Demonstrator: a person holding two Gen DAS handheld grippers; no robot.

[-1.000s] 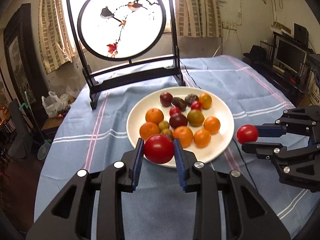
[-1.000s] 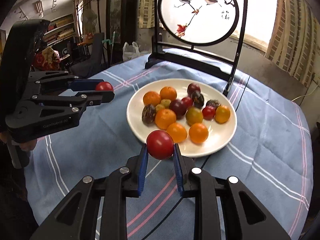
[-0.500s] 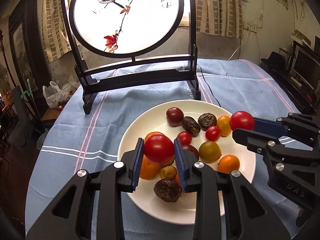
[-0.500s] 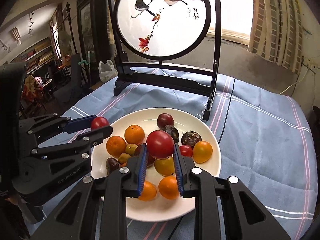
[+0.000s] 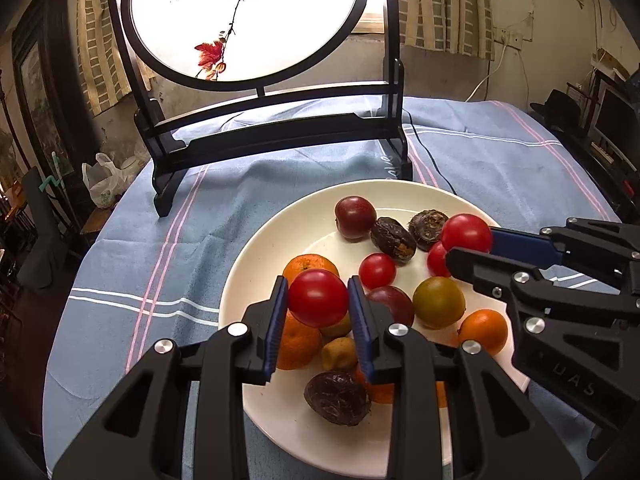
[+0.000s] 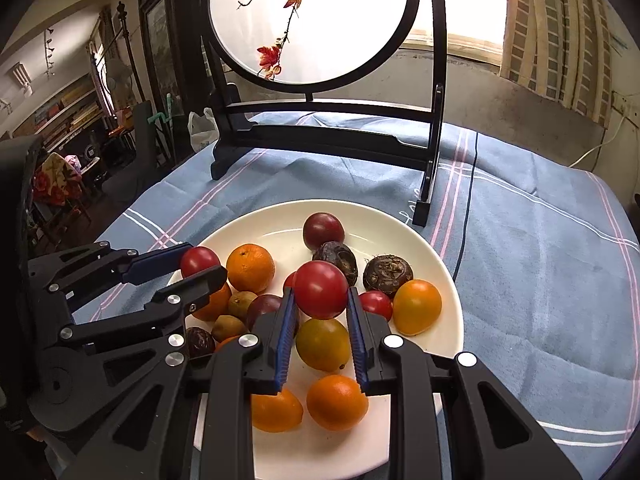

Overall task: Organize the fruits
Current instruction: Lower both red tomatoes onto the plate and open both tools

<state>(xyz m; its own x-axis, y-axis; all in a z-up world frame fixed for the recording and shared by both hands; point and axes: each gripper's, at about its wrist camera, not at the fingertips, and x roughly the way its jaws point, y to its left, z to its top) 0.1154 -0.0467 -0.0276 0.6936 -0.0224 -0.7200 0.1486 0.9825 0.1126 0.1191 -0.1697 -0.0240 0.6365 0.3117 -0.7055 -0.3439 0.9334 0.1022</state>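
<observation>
Meanwhile, a red tomato (image 5: 318,298) was clamped between the blue pads of the left gripper (image 5: 318,304), and it was held above the near-left part of a white plate (image 5: 260,264) crowded with fruit. A second red tomato (image 6: 321,289) was pinched in the same way by the right gripper (image 6: 321,300), poised over the middle of the plate. Neither tomato was seen to touch the fruit beneath it. From the left wrist view, the right gripper's tomato was seen over the far-right part of the plate, just beside a wrinkled dark fruit (image 5: 428,224). On the plate, several oranges (image 6: 250,268), a dark red plum (image 6: 323,231), a greenish-yellow fruit (image 6: 323,344) and smaller cherry tomatoes (image 5: 377,270) were gathered. The plate was set on a blue striped tablecloth (image 6: 540,280), and behind it a round painted screen (image 6: 316,20) in a black stand was placed, with a curtained window (image 6: 556,28) beyond.
</observation>
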